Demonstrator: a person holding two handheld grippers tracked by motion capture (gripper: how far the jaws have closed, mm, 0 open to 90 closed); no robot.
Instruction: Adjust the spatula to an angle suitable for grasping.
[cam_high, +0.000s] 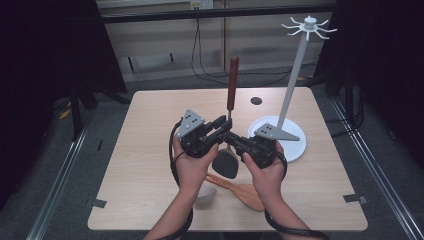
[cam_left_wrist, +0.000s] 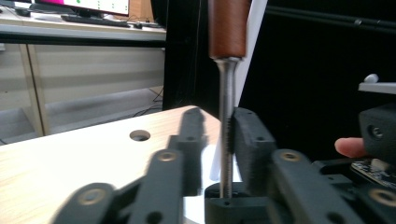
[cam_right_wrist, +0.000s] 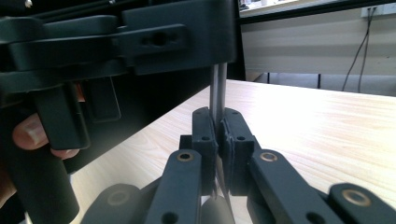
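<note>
Above the middle of the table (cam_high: 150, 150), both hands meet around an upright spatula (cam_high: 231, 100) with a reddish-brown wooden handle, a thin metal shaft and a dark grey blade hanging just over the tabletop. From the high view the left gripper (cam_high: 223, 126) and the right gripper (cam_high: 231, 138) come in from either side of the shaft, the left one a little higher, and both forearms rise from the near edge with wrists bent inward. Behind them stands a white utensil stand (cam_high: 295, 75); a wooden spatula (cam_high: 240, 190) and a white spoon (cam_high: 206, 195) lie near the person.

Looking along the left gripper (cam_left_wrist: 219, 140), I see its jaws spread, the shaft standing between them close against the right-hand pad and clear of the other. That gap is lost from overhead.

Along the right gripper (cam_right_wrist: 218, 135), the pads are pressed together on the metal shaft (cam_right_wrist: 217, 91), pinching it, with the left gripper's body looming just above and a fingertip curled beside it.
</note>
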